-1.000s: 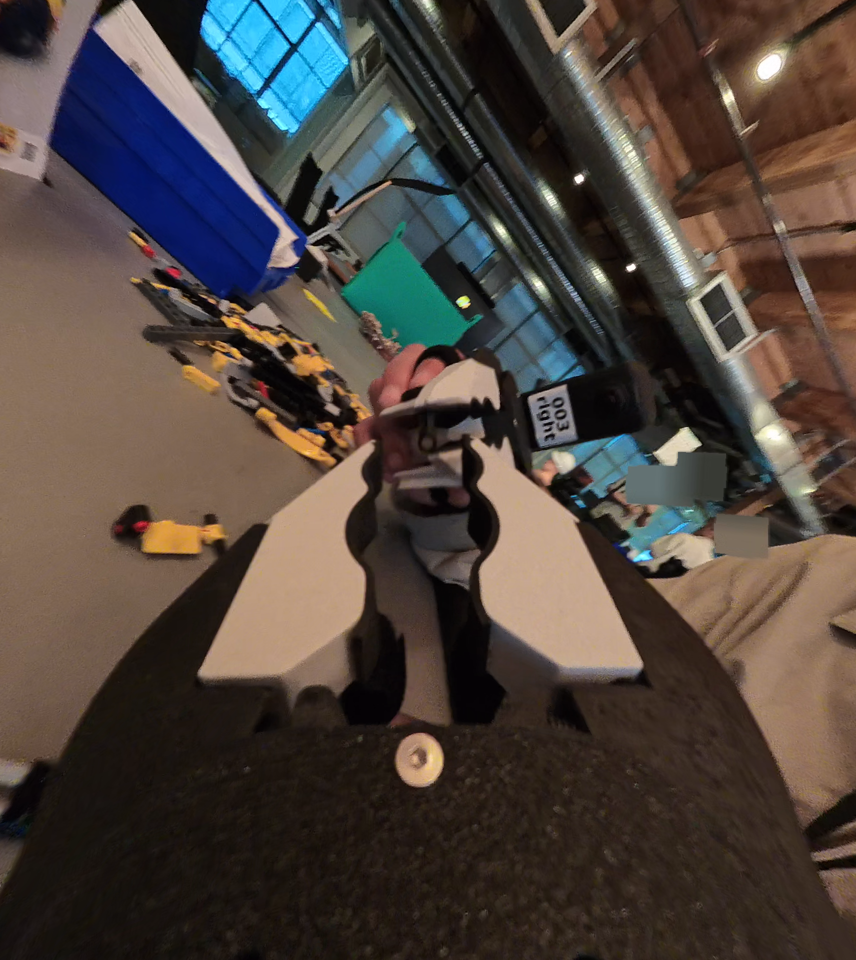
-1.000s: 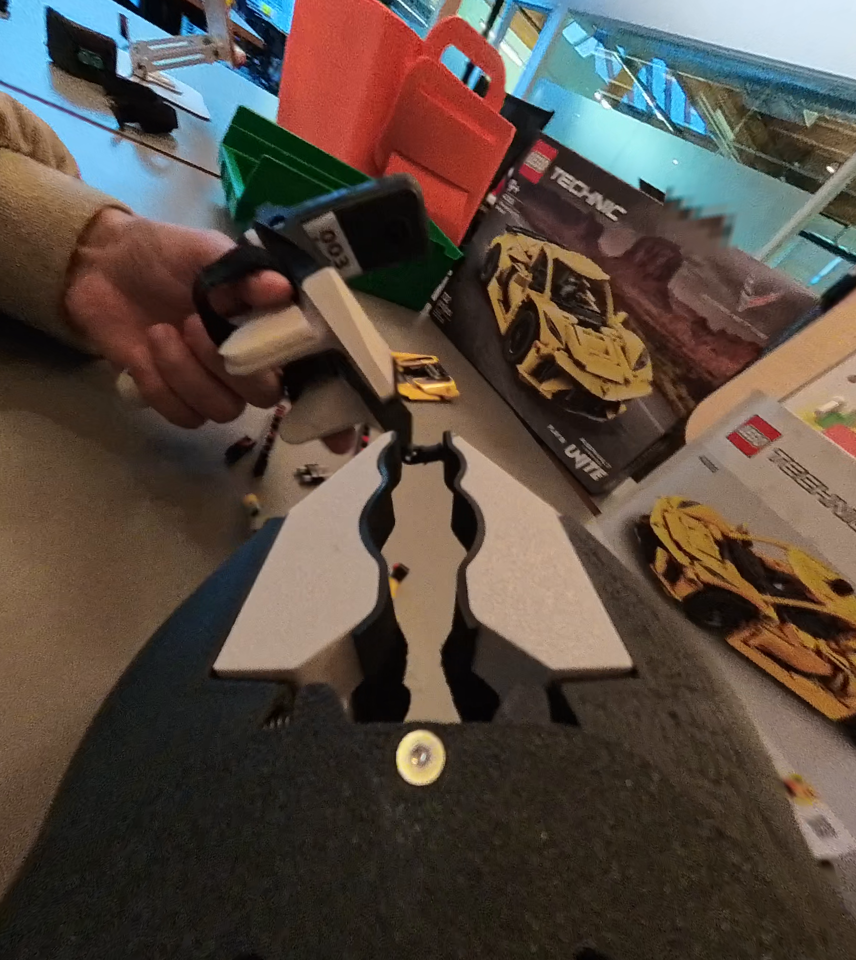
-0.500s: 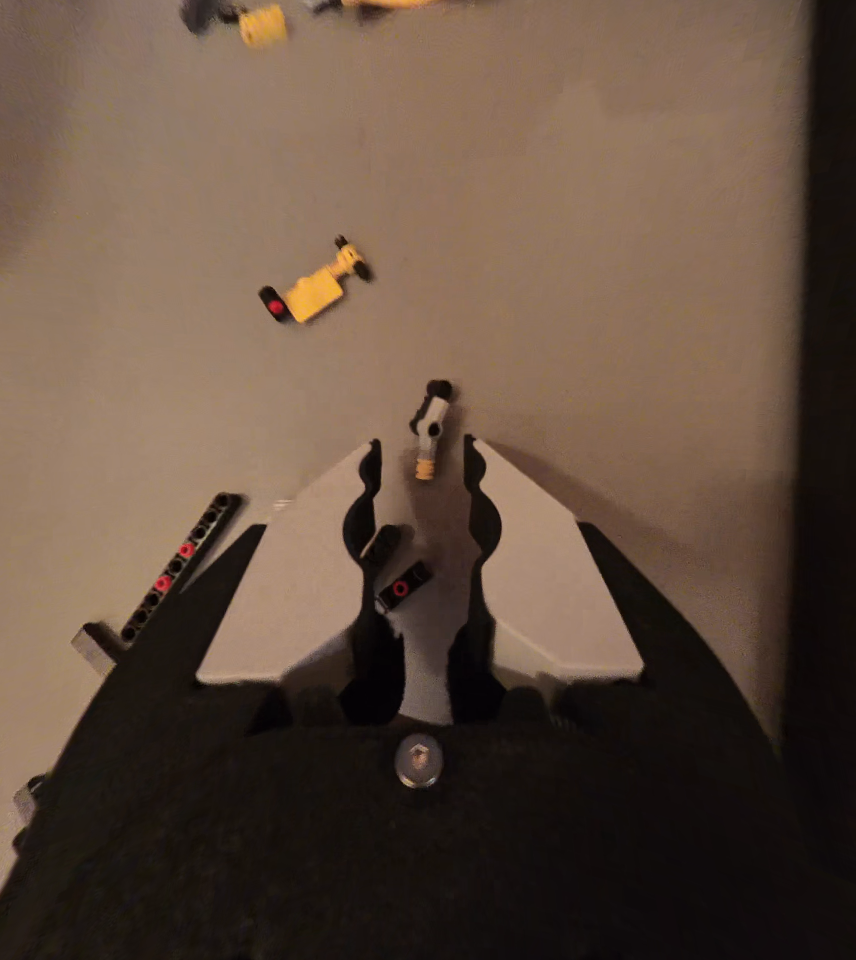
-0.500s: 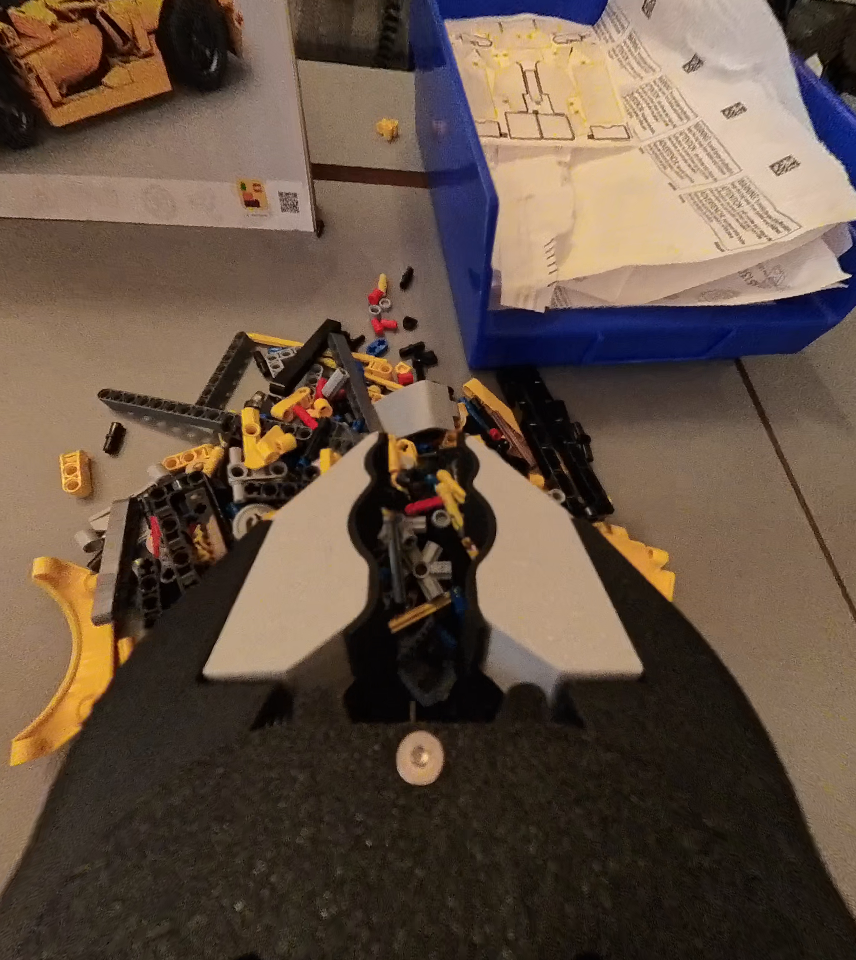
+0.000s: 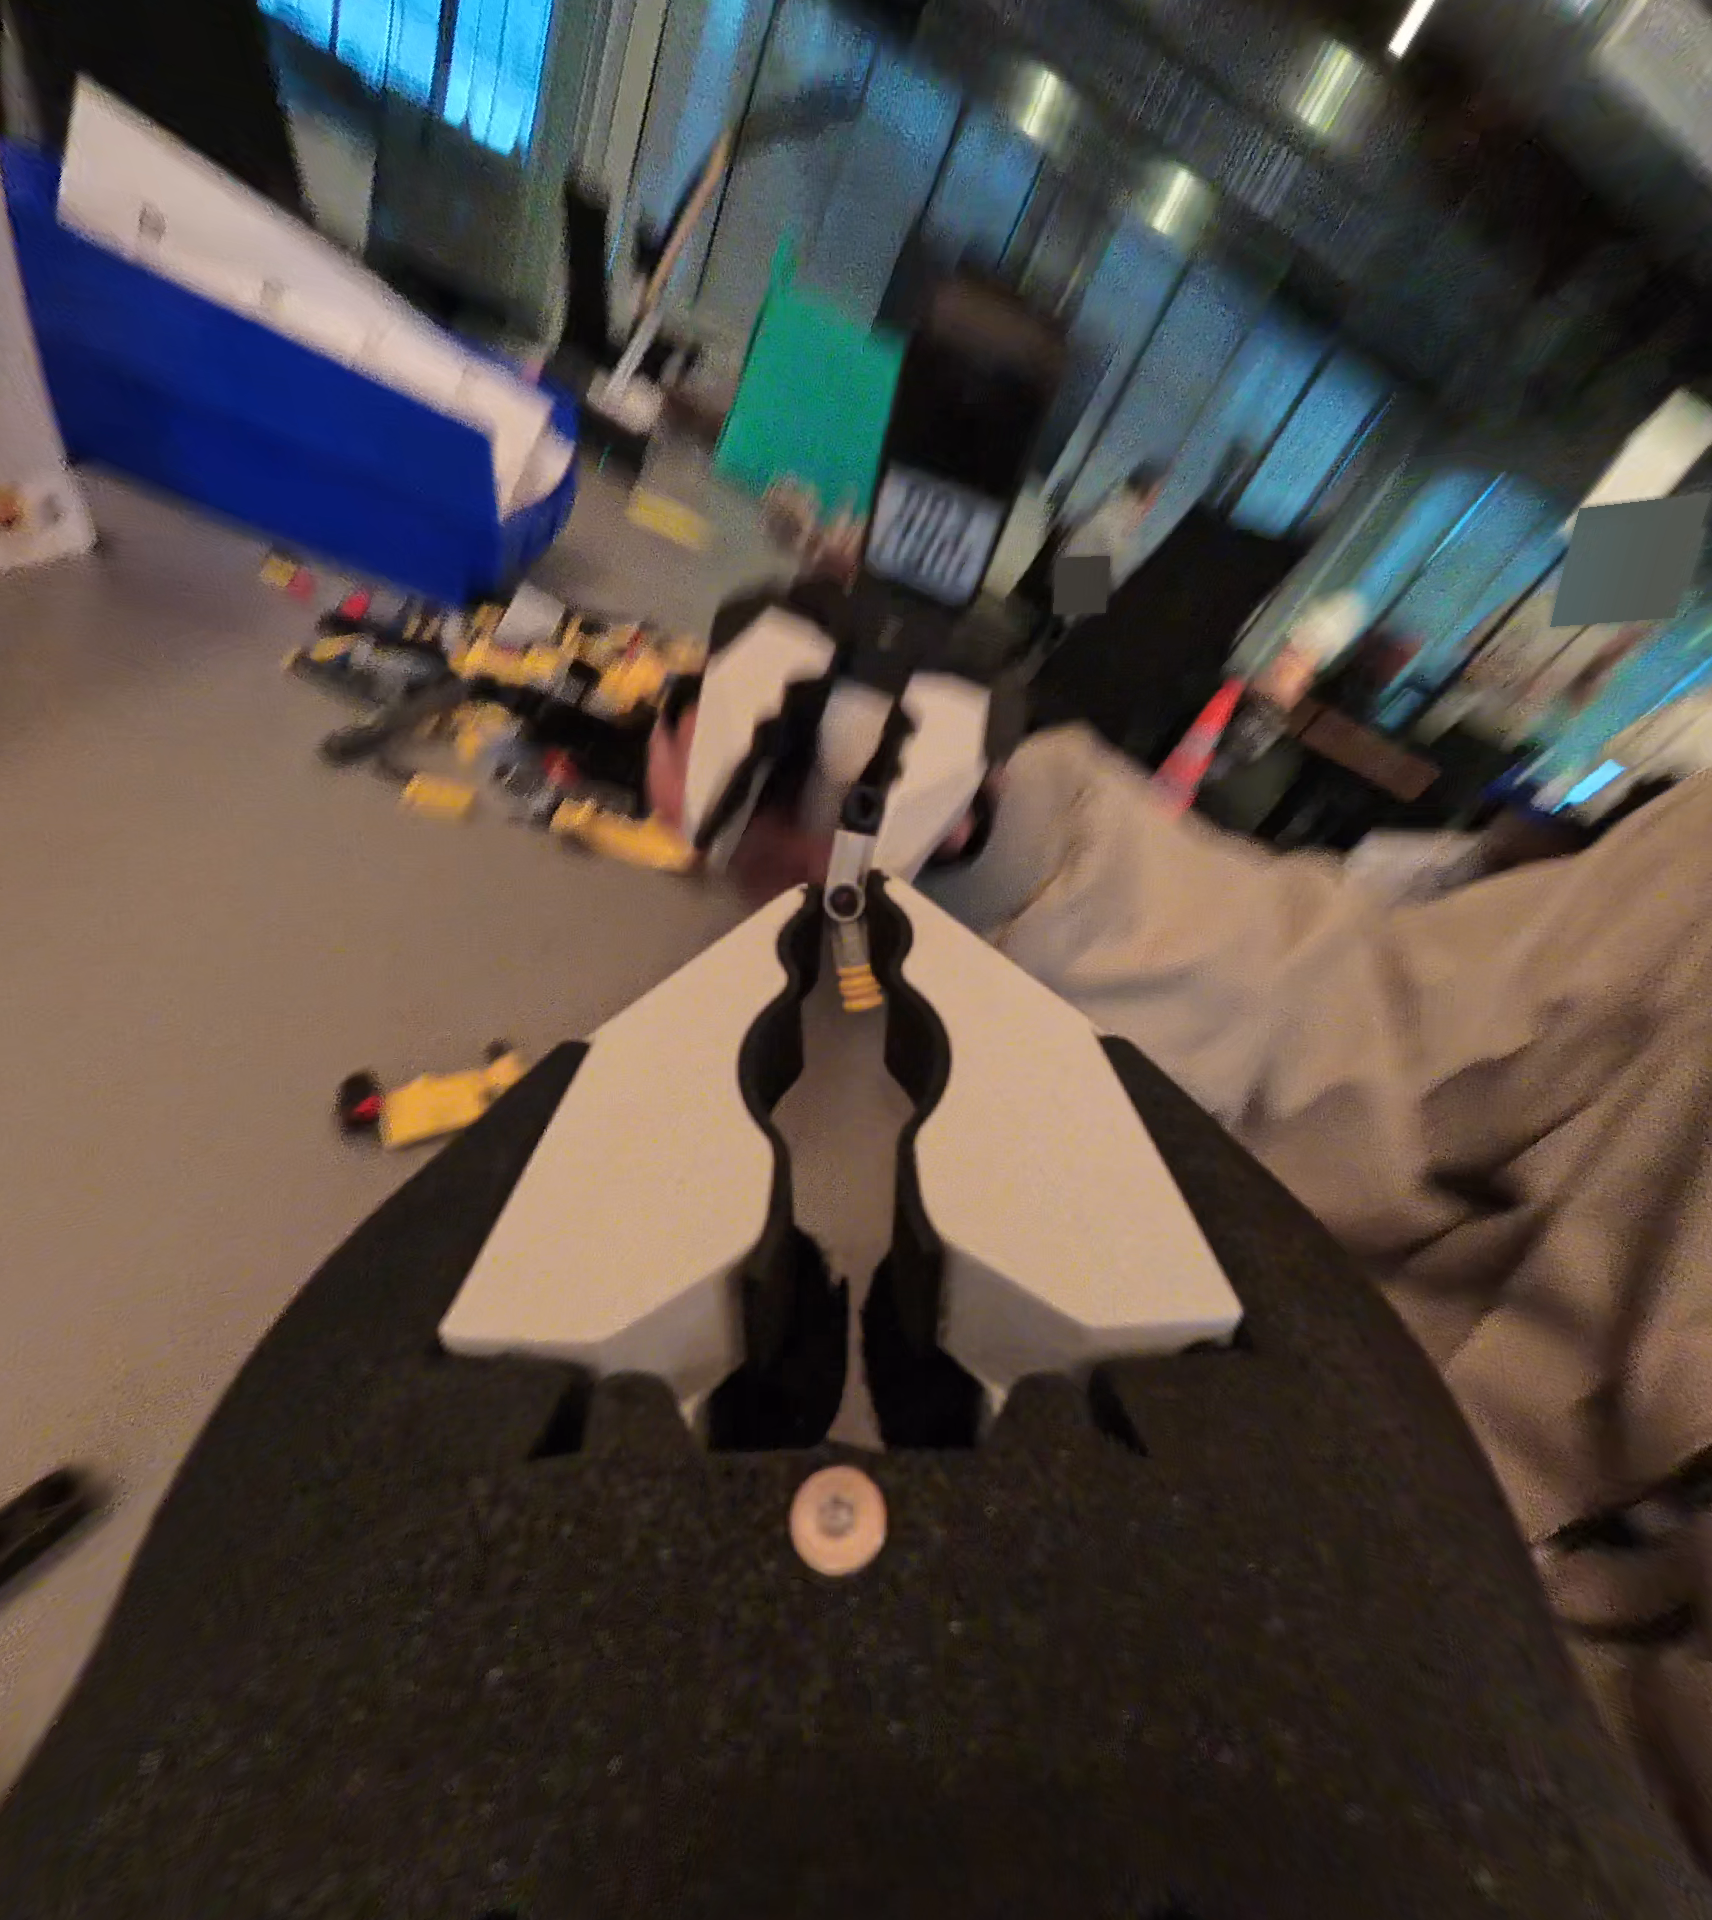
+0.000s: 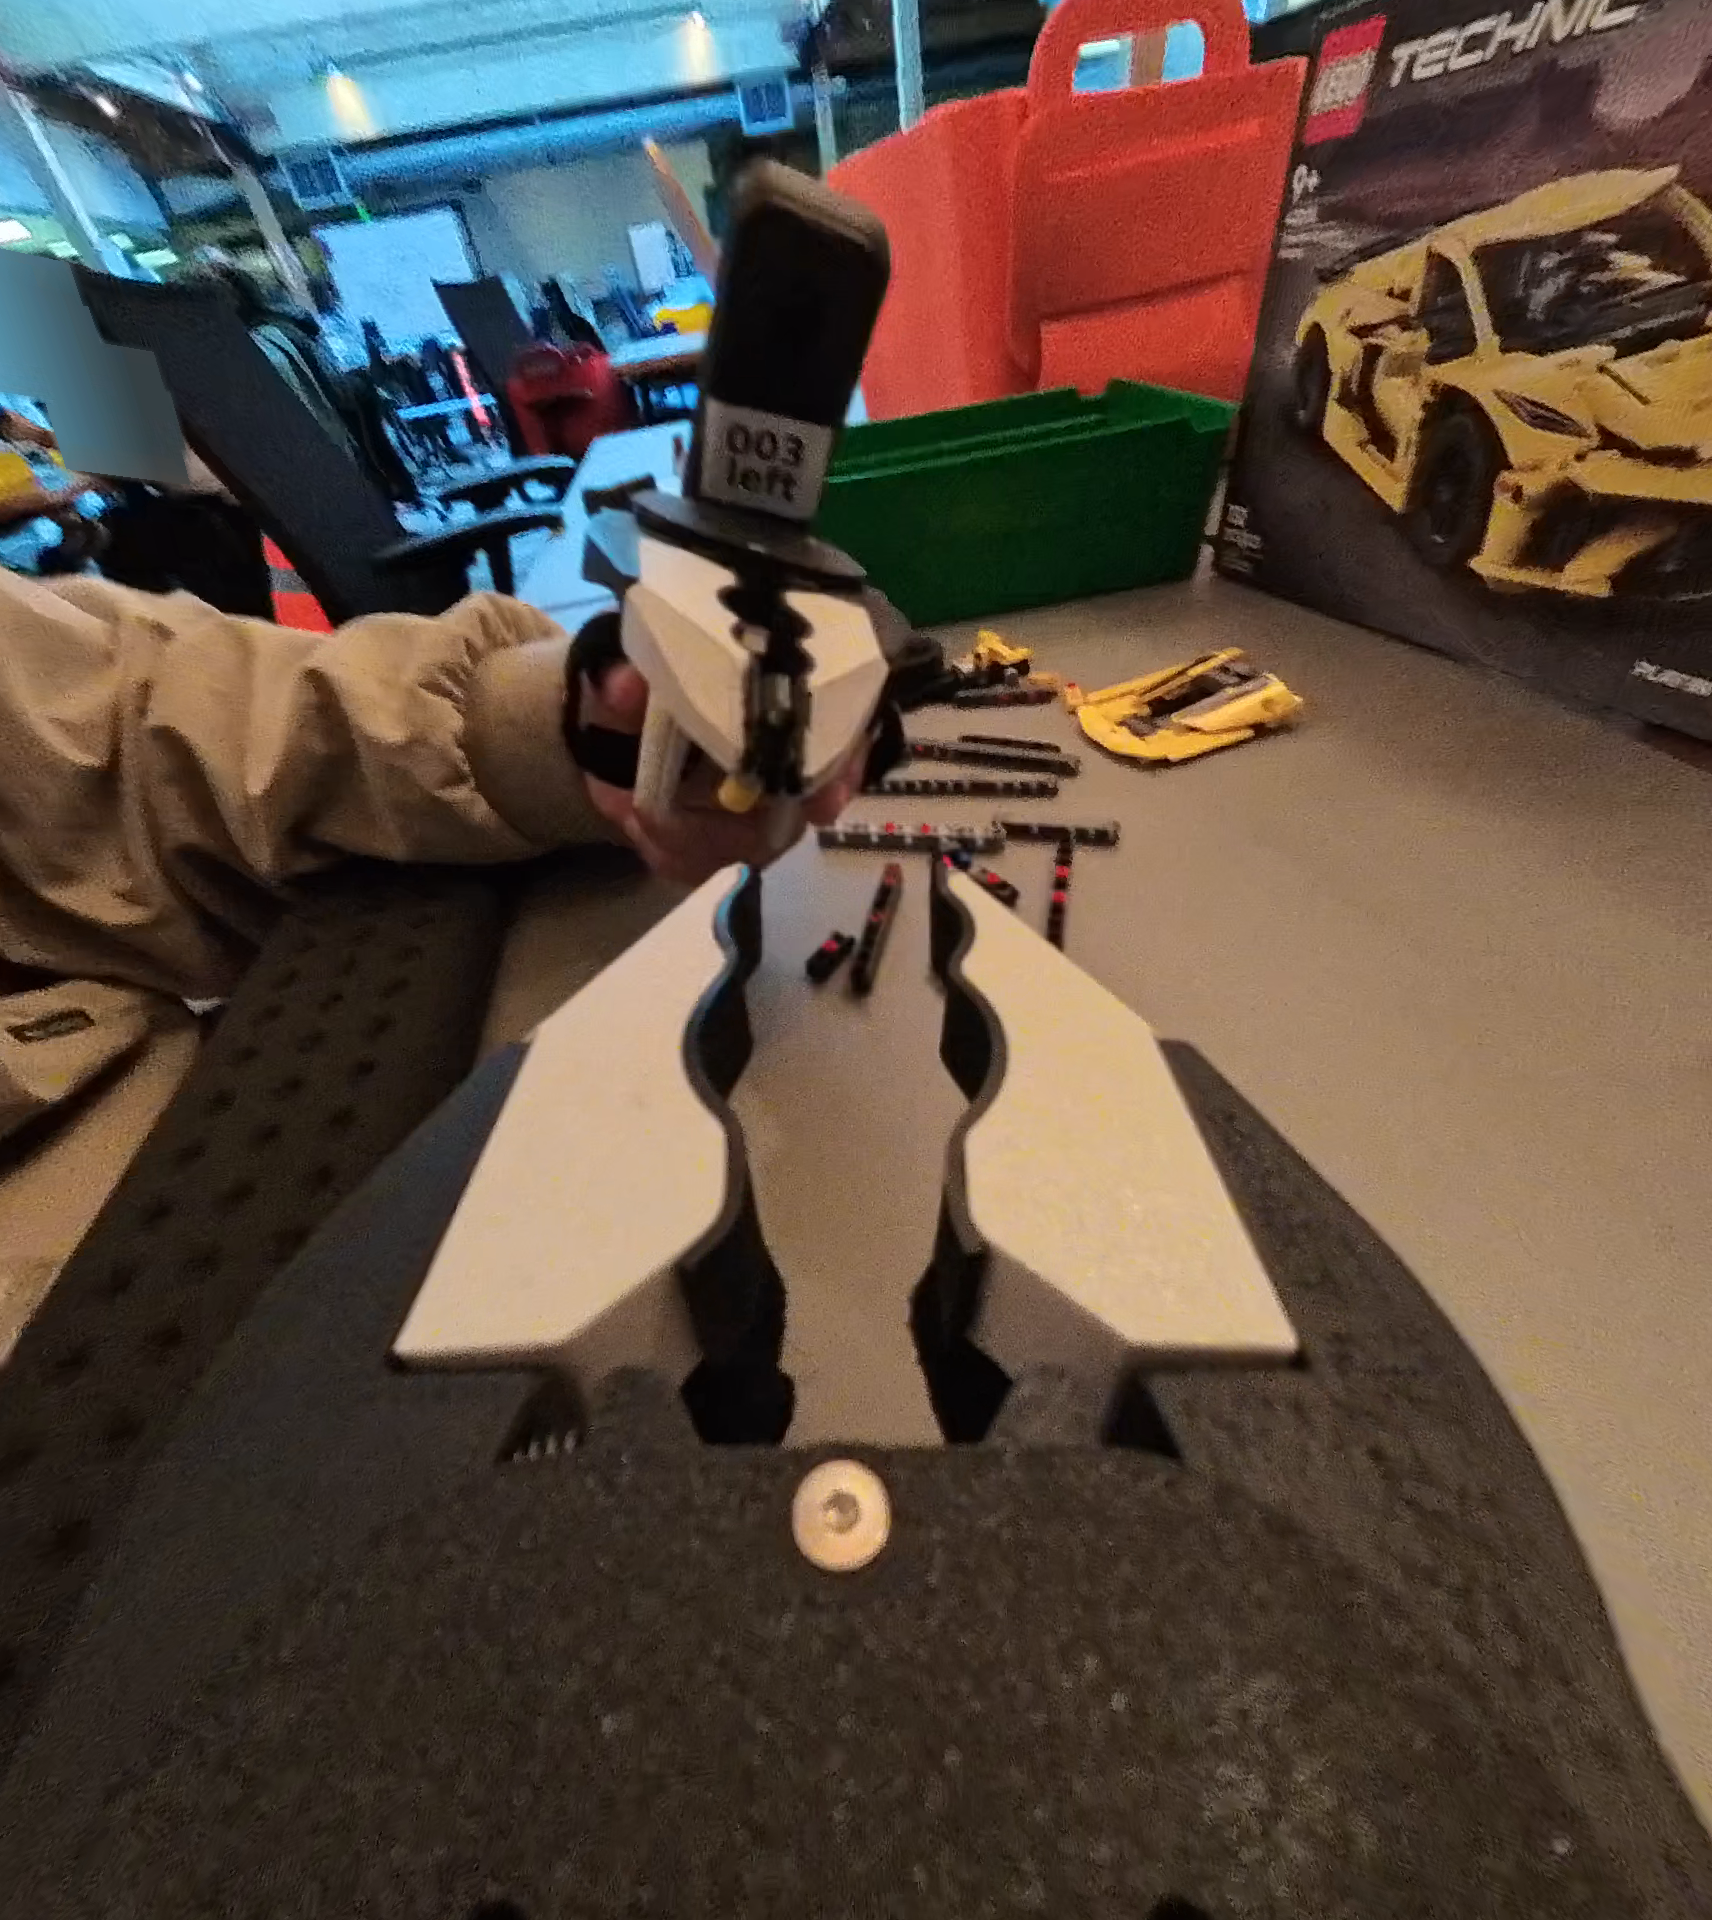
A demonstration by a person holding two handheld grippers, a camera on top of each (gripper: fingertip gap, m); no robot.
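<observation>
— Left tongs (image 5: pixel 847 902): clenched on a small grey pin piece (image 5: pixel 850 902), yellow end inward. Right tongs (image 6: pixel 841 883): released, empty, facing them.

— Keep the pinch firm; loose black beams (image 6: pixel 945 833) beyond, on the tabletop (image 6: pixel 1351 987).

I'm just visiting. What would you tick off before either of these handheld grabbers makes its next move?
1. Left gripper shut on the small grey pin: ok.
2. Grip depth: not ok, the pin sits only at the very tips of the jaws.
3. Right gripper open and empty: ok.
4. Gap between the two grippers: cannot tell, they look close.
5. Left wrist view sharp: not ok, it is blurred.
6. Black beams lying flat on the table, beyond the right gripper: ok.
</observation>
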